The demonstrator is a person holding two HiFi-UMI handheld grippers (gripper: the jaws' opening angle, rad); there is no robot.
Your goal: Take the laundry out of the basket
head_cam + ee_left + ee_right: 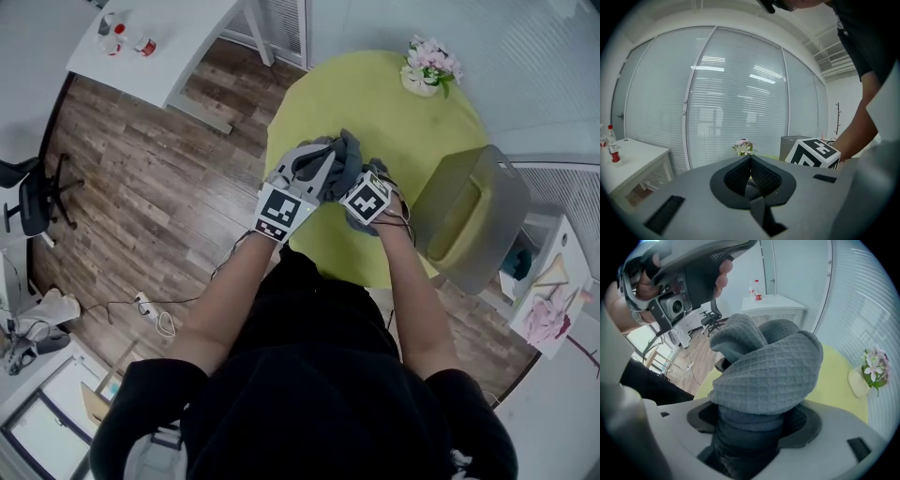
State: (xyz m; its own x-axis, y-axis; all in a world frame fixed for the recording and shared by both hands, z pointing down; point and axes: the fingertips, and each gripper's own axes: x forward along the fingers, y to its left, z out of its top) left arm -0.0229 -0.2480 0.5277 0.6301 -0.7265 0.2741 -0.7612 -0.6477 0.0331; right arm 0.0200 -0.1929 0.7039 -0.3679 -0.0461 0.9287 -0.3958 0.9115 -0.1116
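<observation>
**Grip state.** The right gripper (753, 423) is clamped on the grey waffle cloth (768, 376). The bundle fills the gap between its jaws, which therefore stand wide around the fabric. The left gripper (751, 159) has its jaws pressed together at the tips. Its own view shows no cloth between or beyond them.

**Location of the laundry.** The cloth is out of the basket (503, 211) and held above the yellow-green round table (375, 103). In the head view it is bunched at 12 o'clock of both marker cubes, over the near half of the table top.

**Governing relation.**
- In the right gripper view, the long axis of the bundle runs along the jaw line, from the throat toward 12 o'clock. It ends in a folded-over crown.
- The right gripper points steeply down, so this axis leads to the table surface.
- The left gripper sits at 10 to 11 o'clock of the crown, near it but not shown touching.
- In the head view, the basket lies at 3 to 4 o'clock of the right gripper, well apart.

**Assessment.** The right hand alone carries the load. A set-down probably needs the bundle to meet the table before the jaws spread. The right hand is also nearer for any return to the basket. Whether more laundry remains inside cannot be determined.
</observation>
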